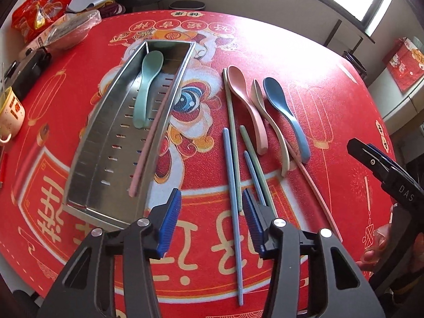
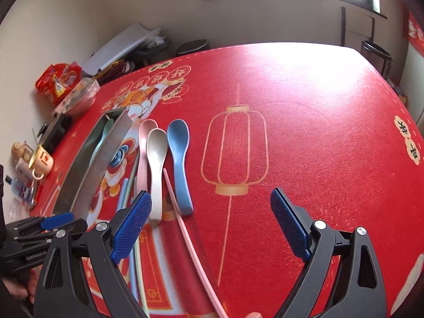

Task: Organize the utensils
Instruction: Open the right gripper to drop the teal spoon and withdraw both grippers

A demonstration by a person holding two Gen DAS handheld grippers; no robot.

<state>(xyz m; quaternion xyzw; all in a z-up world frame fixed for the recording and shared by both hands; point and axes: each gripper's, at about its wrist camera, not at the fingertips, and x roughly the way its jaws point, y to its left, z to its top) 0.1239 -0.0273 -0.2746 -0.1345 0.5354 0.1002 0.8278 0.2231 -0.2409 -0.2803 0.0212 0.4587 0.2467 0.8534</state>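
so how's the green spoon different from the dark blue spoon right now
The green spoon lies inside the metal tray, beside a pink chopstick; the dark blue spoon lies out on the red mat next to the beige spoon. One is pale mint, the other deep blue. Both share the same shape.

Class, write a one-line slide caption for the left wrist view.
Open left gripper hovers over chopsticks beside a steel tray holding a green spoon.

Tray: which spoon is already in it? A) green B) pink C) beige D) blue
A: the green spoon lies inside the tray next to a pink chopstick; the pink spoon, beige spoon and blue spoon lie on the cloth.
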